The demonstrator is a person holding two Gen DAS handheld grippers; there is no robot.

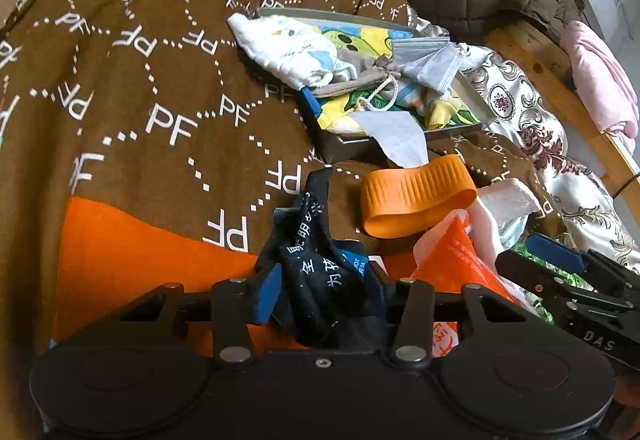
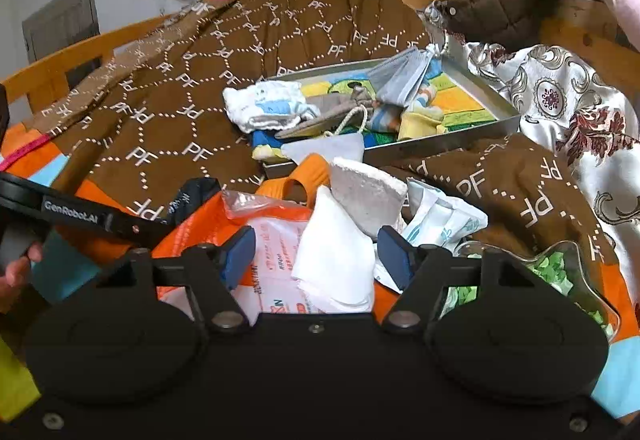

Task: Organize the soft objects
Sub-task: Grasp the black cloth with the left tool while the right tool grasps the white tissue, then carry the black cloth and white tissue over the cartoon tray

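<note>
Metal tray (image 2: pixel 460 142): several cloths, partly filled. Left gripper (image 1: pixel 320 280): fingers half-closed, pinching black printed cloth (image 1: pixel 316 268). Right gripper (image 2: pixel 316 256): fingers half-open around white cloth (image 2: pixel 336 260), unpressed. Orange band (image 1: pixel 416 196), foam remain on bed.

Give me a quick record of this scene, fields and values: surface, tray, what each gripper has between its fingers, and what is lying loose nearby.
surface: brown blanket
tray: metal tray, holds small cloths
left gripper: pads against a black printed cloth
right gripper: open around a white tissue, pads apart from it
loose nearby: orange band, white foam block
</note>
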